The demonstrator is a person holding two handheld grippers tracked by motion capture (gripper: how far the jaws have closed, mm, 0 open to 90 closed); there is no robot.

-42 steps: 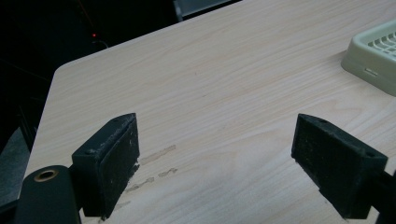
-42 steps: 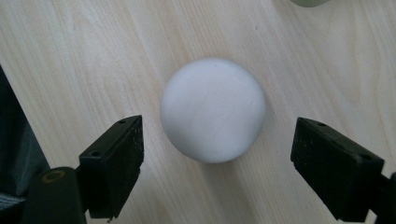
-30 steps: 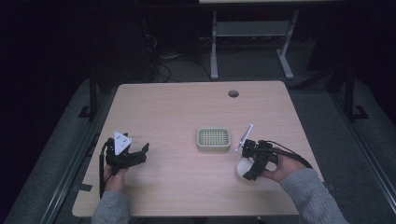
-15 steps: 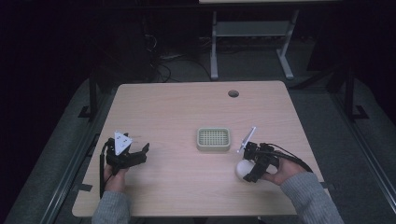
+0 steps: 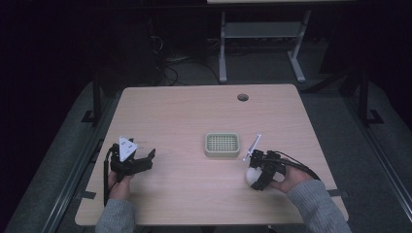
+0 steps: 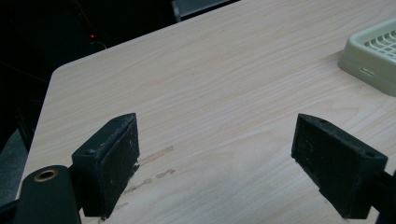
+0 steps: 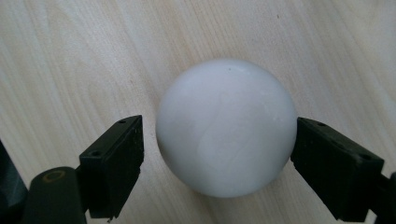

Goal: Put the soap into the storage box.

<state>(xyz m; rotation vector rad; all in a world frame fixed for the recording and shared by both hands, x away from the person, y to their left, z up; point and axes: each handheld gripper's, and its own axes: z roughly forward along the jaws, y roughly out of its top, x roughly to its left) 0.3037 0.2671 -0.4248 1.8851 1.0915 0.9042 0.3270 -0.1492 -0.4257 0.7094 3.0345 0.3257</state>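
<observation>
Dark room, pale wooden worktop [image 5: 194,121] with a small slatted tray [image 5: 222,144] near its middle. Right gripper [image 7: 217,149] is down over a white ball [image 7: 226,127], jaws spread on either side of it: right jaw touching or nearly so, a gap at the left one. No firm grasp yet. Ball sits on the worktop just right of the tray, not lifted. Closing, lifting and placing seem left. Ball is round, so no long axis or heading. Left gripper [image 6: 215,158] rests wide open, holding nothing.
</observation>
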